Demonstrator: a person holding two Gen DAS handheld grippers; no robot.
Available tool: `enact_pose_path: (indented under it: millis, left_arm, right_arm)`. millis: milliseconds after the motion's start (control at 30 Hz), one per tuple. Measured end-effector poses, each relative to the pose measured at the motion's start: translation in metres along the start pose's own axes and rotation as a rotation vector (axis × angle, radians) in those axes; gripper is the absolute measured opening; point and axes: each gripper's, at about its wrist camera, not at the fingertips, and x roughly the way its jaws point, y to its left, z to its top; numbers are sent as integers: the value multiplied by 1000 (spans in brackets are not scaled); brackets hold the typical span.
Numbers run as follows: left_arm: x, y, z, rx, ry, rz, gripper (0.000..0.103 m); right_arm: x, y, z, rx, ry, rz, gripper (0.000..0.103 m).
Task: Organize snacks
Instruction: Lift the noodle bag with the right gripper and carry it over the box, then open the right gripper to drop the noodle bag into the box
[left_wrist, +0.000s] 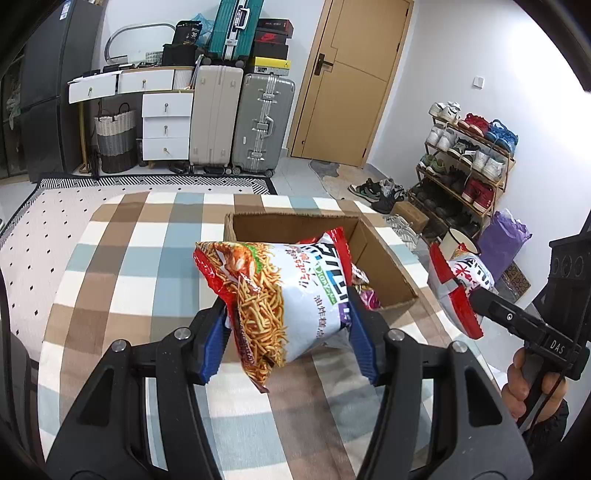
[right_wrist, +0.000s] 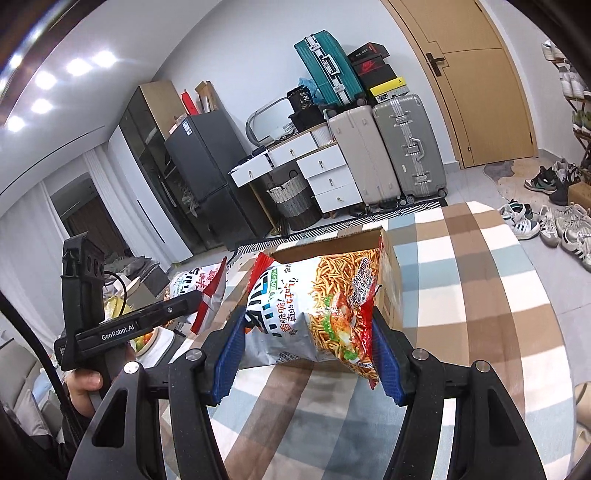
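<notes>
Reading "GenRobot.AI", left gripper (right_wrist: 201, 299) grips noodle-snack bag (right_wrist: 201, 286).

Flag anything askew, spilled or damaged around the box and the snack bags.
Nothing spilled or torn. Each gripper squeezes a noodle-snack bag, held tilted and crumpled at the pads. The box stands upright and open on the checked cloth.

Home entryway, stacked suitcases (left_wrist: 240, 122), shoe rack (left_wrist: 465, 162), fridge (right_wrist: 199, 173), drawers (left_wrist: 166, 125)
</notes>
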Motion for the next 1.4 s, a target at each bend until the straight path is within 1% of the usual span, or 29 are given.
enact_pose_path:
  millis: [367,733,1100,1300,1400]
  left_arm:
    - [26,-2,21,8,-1,2,55]
    - [62,-3,39,18,9,25,55]
    - [102,7,46,9,35,25,55]
    - [119,11,46,7,47,24,55]
    - [128,11,45,16,56,39,55]
  right_arm:
    - [24,3,18,-19,10,-10,63]
    - [52,1,24,-14,37,-19,63]
    - [72,-2,29,-20,61,-29,63]
    - [85,-5,32,-33,81,-52,63]
    - [93,-5,32,-50,91,-67,63]
